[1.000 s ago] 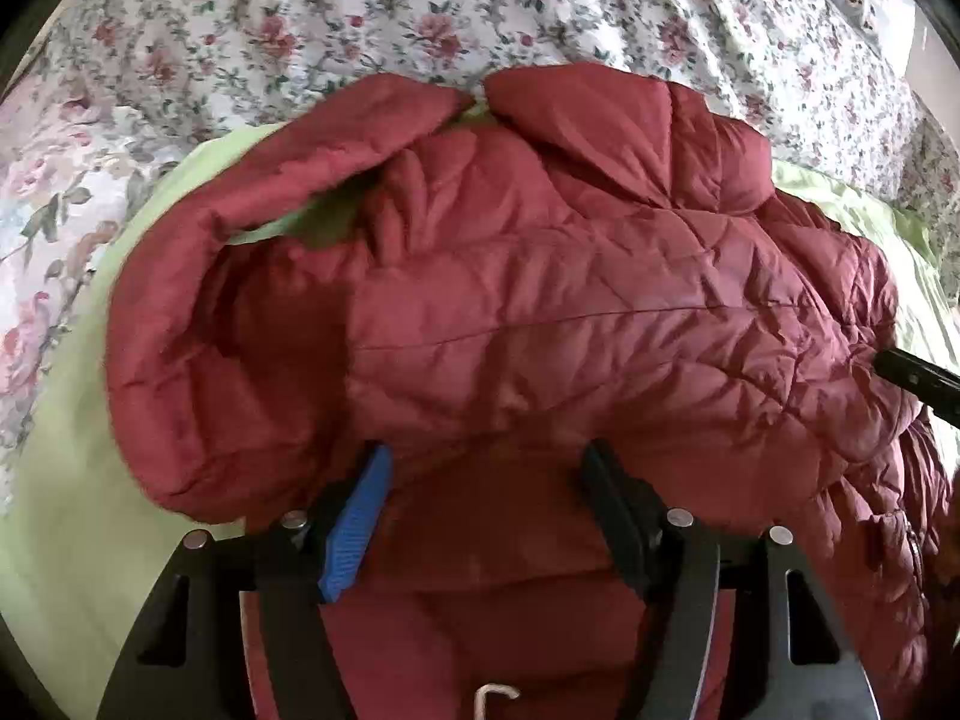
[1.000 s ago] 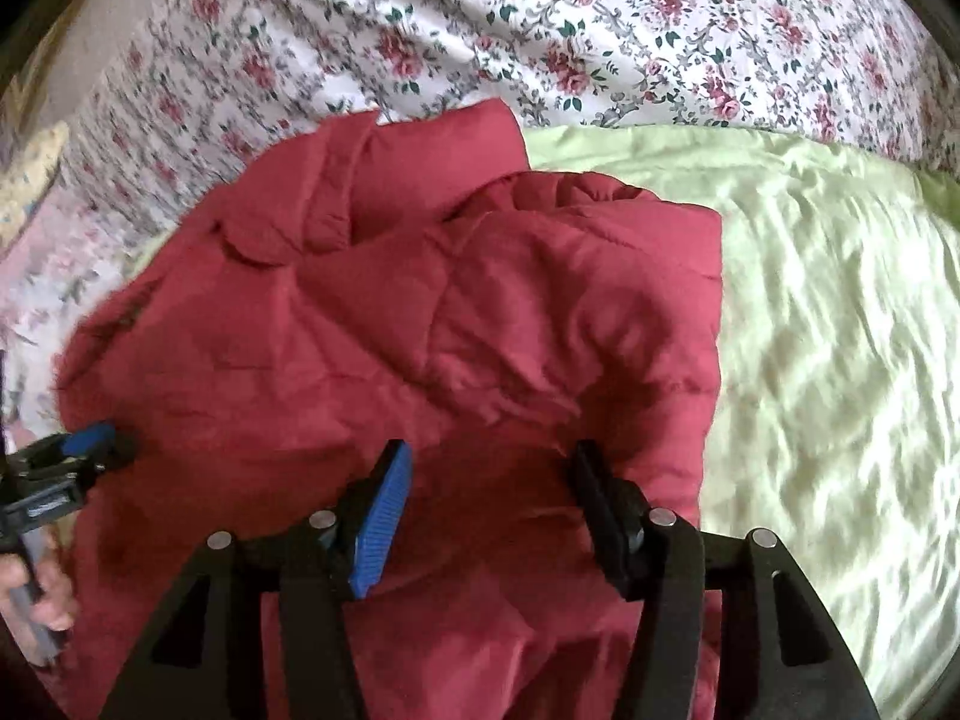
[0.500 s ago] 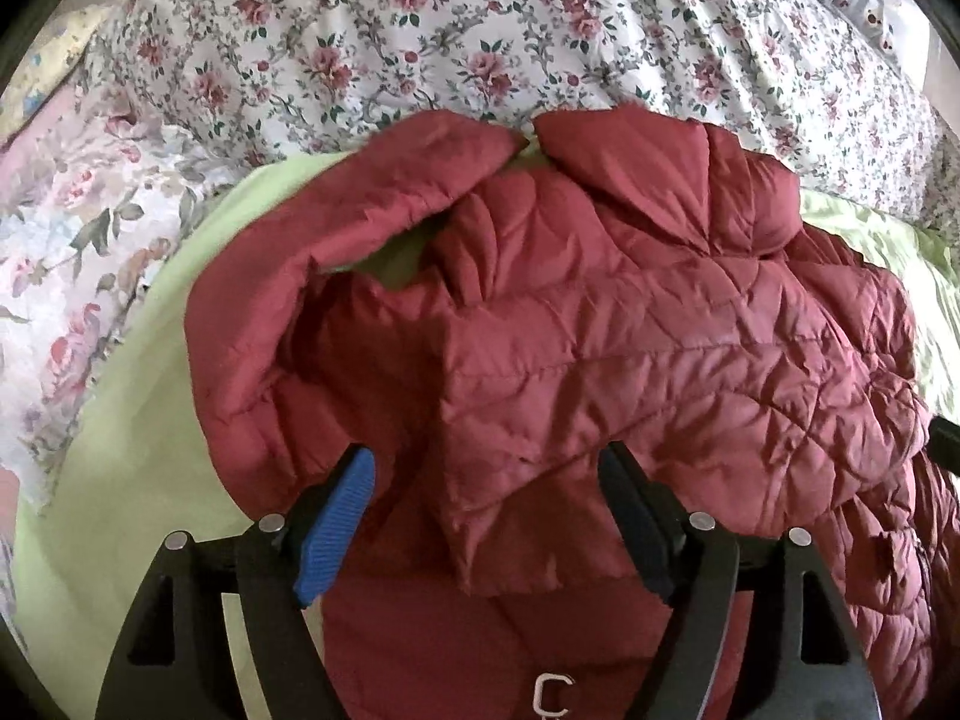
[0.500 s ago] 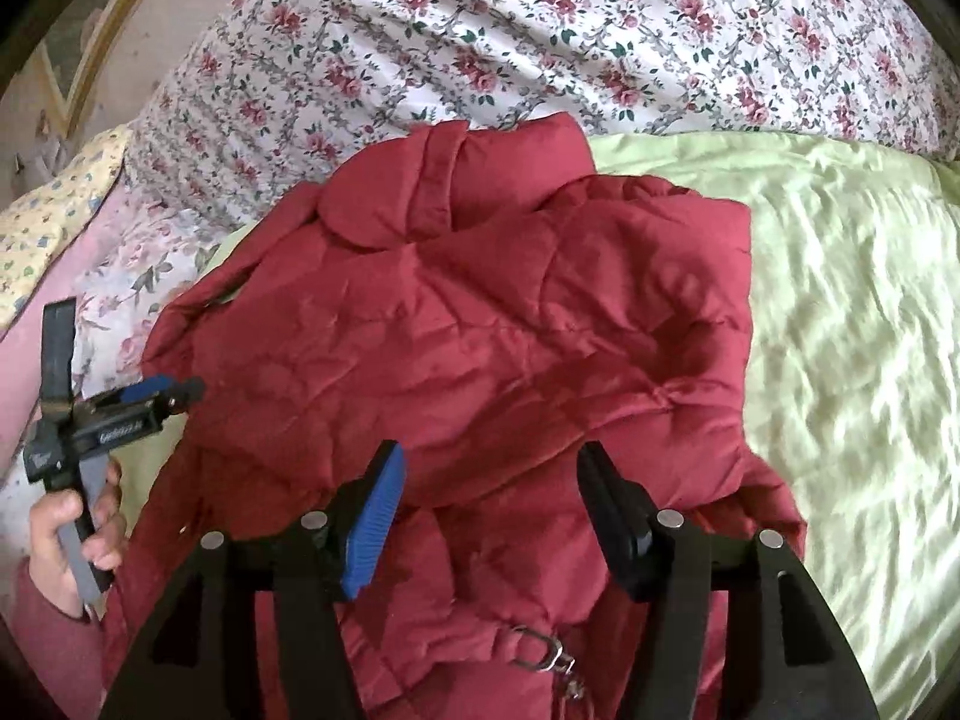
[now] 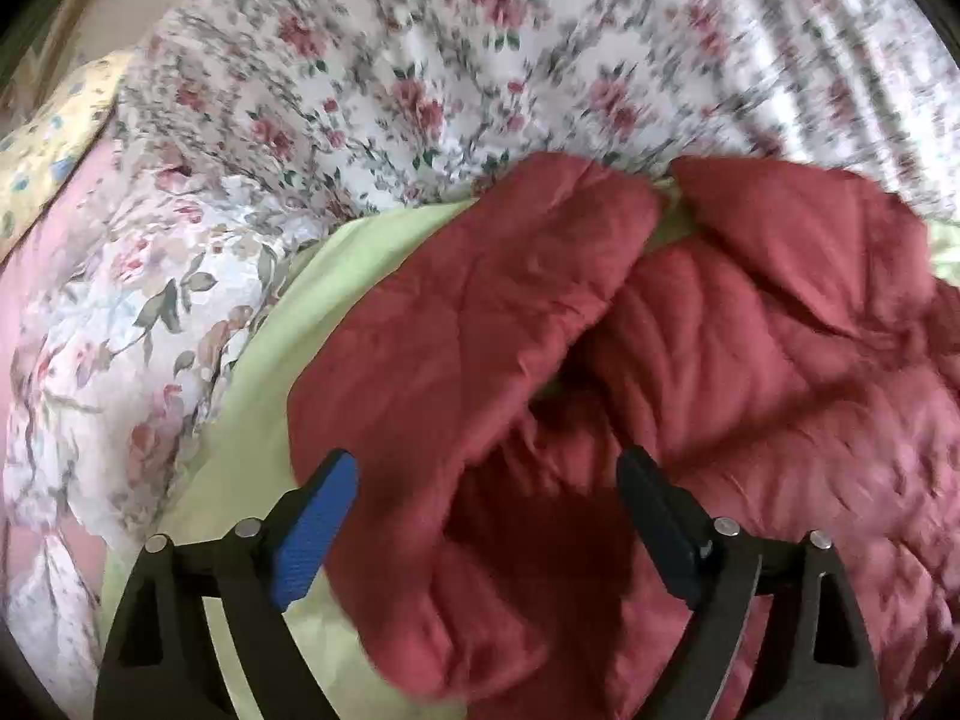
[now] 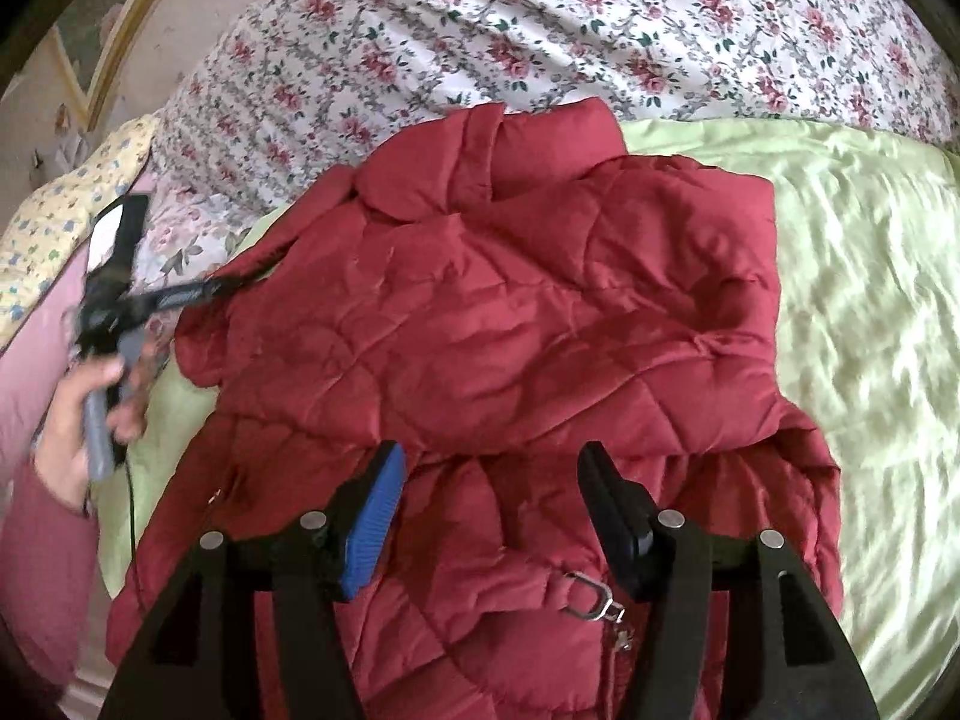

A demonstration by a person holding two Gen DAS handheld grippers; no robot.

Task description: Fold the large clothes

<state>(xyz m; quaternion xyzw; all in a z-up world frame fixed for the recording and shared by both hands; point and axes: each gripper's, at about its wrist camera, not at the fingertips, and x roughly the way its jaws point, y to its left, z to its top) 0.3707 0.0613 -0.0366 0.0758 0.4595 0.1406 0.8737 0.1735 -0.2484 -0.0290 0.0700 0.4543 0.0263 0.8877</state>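
Note:
A dark red quilted jacket [image 6: 510,312] lies crumpled on a pale green sheet [image 6: 870,330], collar toward the floral bedding. Its left sleeve [image 5: 468,330] is folded over the body. My left gripper [image 5: 486,459] hovers over that sleeve with its jaws opening; fabric lies below them but no pad presses on it. In the right wrist view the left gripper [image 6: 228,285] sits at the jacket's left edge, held by a hand [image 6: 84,420]. My right gripper [image 6: 492,450] stands open above the jacket's lower half, near a metal clasp [image 6: 591,594].
Floral bedding [image 6: 600,30] is bunched along the far side. A leaf-print cover [image 5: 132,330], a yellow pillow [image 6: 66,228] and pink cloth [image 5: 36,276] lie at the left. Bare green sheet stretches to the right of the jacket.
Both grippers have drawn back and up from the jacket. The left one swung to the left and its jaws spread wider, leaving the fold lying free. The right gripper's gap looks the same.

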